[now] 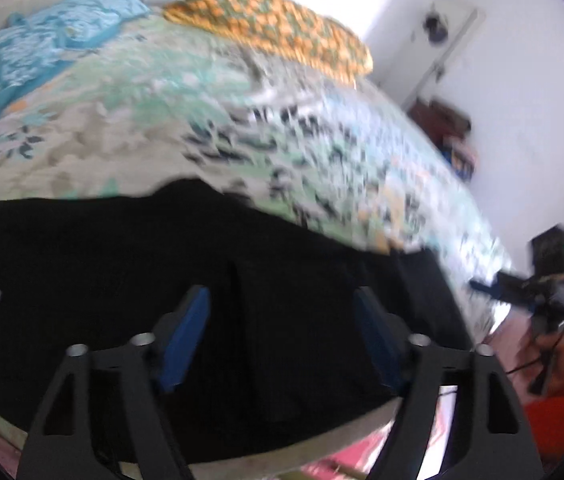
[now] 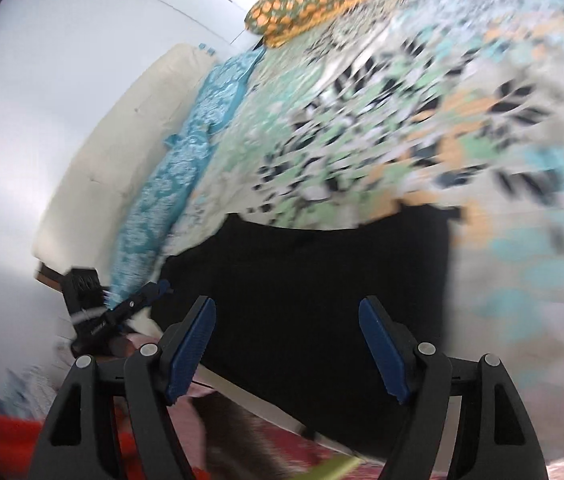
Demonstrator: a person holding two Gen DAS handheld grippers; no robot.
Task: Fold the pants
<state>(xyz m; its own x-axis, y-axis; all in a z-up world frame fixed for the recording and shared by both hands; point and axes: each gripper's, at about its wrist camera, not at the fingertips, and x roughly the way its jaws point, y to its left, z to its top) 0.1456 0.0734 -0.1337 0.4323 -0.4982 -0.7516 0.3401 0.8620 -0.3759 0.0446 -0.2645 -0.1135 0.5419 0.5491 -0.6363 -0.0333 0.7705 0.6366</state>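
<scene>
Both tools (image 1: 282,312) (image 2: 286,322) hang open over black pants (image 1: 122,264) on the bed (image 1: 162,128).

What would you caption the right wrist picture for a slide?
Open right gripper above black pants lying on a floral bedspread, nothing between its blue pads.

Floral bedspread (image 1: 242,120) — orange patterned pillow (image 1: 274,28) and turquoise pillow (image 1: 22,56) at its far edge, white wall (image 1: 521,100) beyond

pants (image 1: 122,264) | black, flat (partly folded) | bed's near edge
</scene>
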